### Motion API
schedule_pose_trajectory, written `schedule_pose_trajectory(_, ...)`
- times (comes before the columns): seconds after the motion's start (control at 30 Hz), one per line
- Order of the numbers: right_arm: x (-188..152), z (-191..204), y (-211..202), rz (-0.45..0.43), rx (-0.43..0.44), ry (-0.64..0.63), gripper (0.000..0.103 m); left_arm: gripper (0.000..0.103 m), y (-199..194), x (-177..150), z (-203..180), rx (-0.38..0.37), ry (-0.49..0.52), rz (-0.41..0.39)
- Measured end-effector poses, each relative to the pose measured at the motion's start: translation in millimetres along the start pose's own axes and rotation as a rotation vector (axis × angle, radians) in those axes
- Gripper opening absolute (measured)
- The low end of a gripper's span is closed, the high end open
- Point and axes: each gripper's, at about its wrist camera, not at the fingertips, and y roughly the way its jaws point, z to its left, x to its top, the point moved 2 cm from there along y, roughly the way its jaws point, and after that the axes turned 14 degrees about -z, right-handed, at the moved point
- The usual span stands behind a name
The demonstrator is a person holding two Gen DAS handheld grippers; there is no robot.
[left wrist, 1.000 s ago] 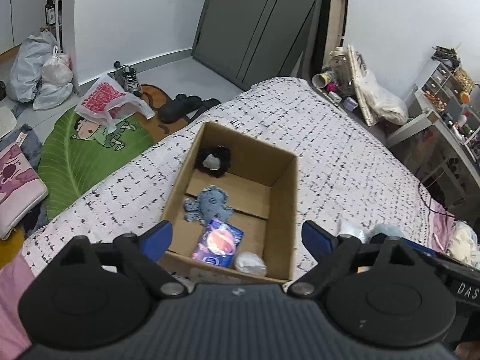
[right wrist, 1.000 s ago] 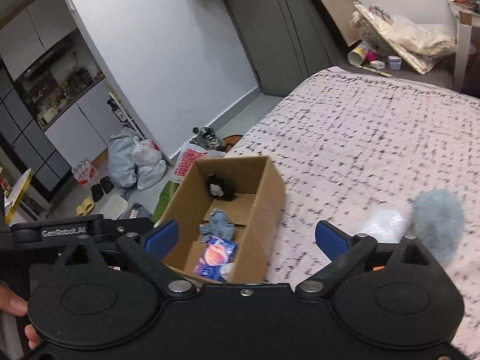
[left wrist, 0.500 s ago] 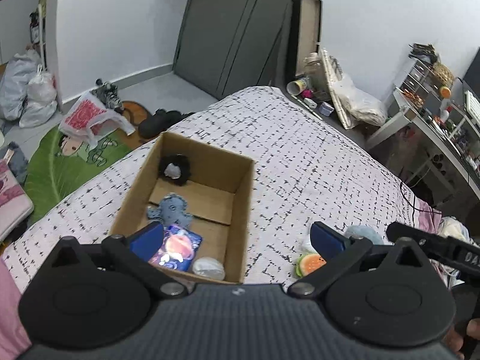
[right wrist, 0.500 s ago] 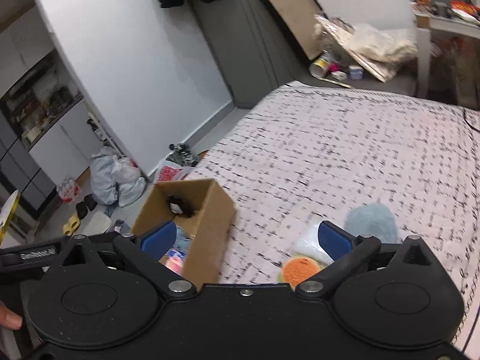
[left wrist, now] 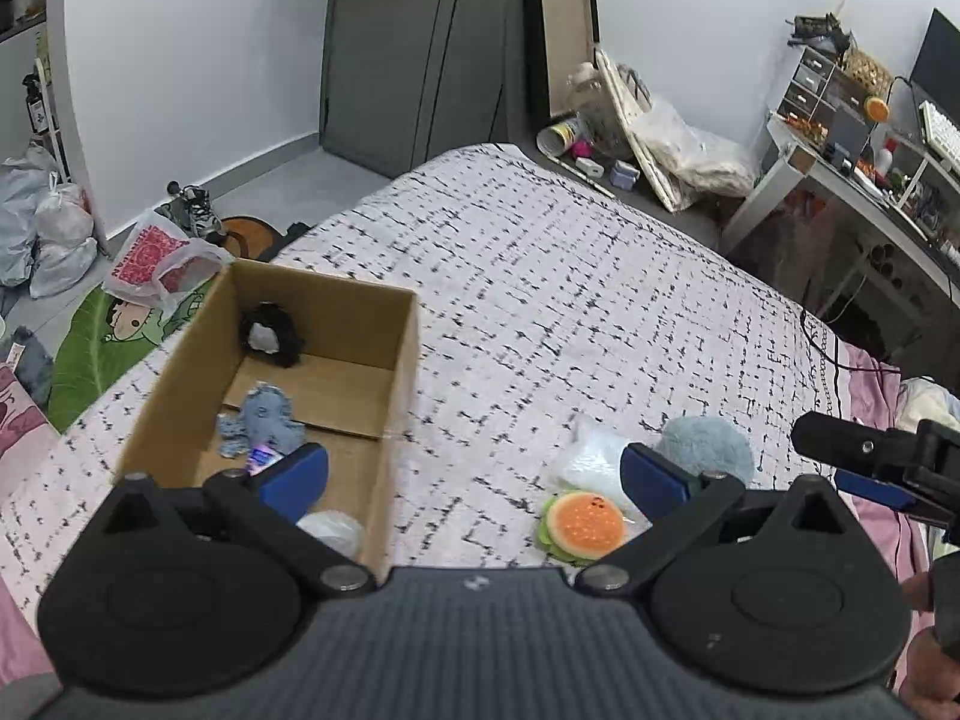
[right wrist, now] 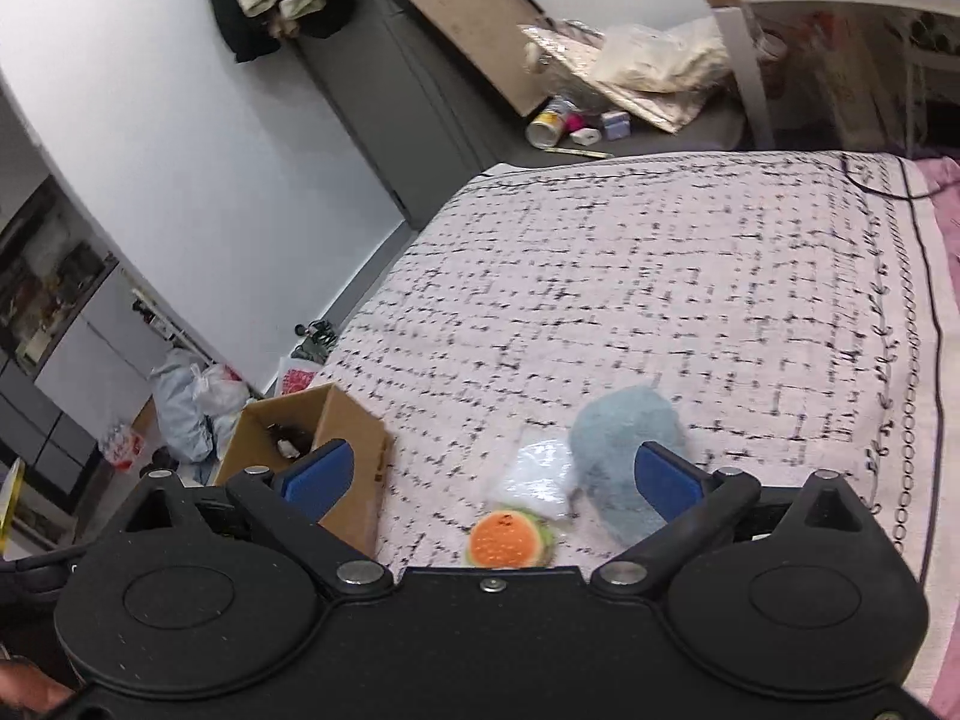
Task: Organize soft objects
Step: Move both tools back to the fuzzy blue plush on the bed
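Observation:
A cardboard box [left wrist: 396, 372] stands on the patterned bedspread [left wrist: 570, 300]. It holds a black fuzzy toy [left wrist: 270, 333], a blue octopus plush [left wrist: 261, 423] and a white soft lump [left wrist: 330, 531]. To its right on the bed lie a burger plush [left wrist: 582, 525], a clear white bag [left wrist: 585, 459] and a pale blue fluffy plush [left wrist: 708, 441]. My left gripper [left wrist: 474, 474] hangs open above the gap between the box and these toys. My right gripper [right wrist: 492, 477] is open too, over the burger plush [right wrist: 510, 540], white bag [right wrist: 537, 474] and blue plush [right wrist: 624, 450]. The box [right wrist: 354, 450] sits at its left.
Left of the bed on the floor are a green mat [left wrist: 102, 336], plastic bags [left wrist: 42, 228] and shoes [left wrist: 192, 210]. Clutter and a leaning board [left wrist: 564, 24] stand beyond the bed's far end. A desk [left wrist: 870, 180] is at the right. A cable [left wrist: 822, 336] crosses the bed's right edge.
Both grippers have swung right, away from the box and toward the toys on the bed. The burger plush has come into view in both cameras. Both stay open.

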Motion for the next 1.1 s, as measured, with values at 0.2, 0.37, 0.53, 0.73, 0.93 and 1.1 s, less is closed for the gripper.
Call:
schedule_pose_trajectory(0.2, 9, -29, -4, -0.022, -0.031, 0.065, 0.101, 0.103, 12, -5, -37, -0.022, 0.023, 0.030)
schedule_pose_trajectory(0.37, 14, -50, -9, -0.025, -0.046, 0.091, 0.100, 0.103, 20, -7, -67, -0.031, 0.046, 0.017)
schedule_pose_trajectory(0.53, 15, -70, -15, -0.026, -0.054, 0.129, 0.094, 0.102, 26, -9, -93, -0.053, 0.066, 0.008)
schedule_pose_trajectory(0.73, 22, -96, -22, -0.050, -0.080, 0.193, 0.092, 0.100, 31, -14, -121, -0.091, 0.088, -0.004)
schedule_pose_trajectory(0.93, 23, -116, -26, -0.069, -0.105, 0.233, 0.087, 0.089, 40, -17, -144, -0.099, 0.075, -0.016)
schedule_pose_trajectory(1.1, 23, -129, -29, -0.076, -0.121, 0.265, 0.085, 0.075, 48, -20, -161, -0.114, 0.064, -0.006)
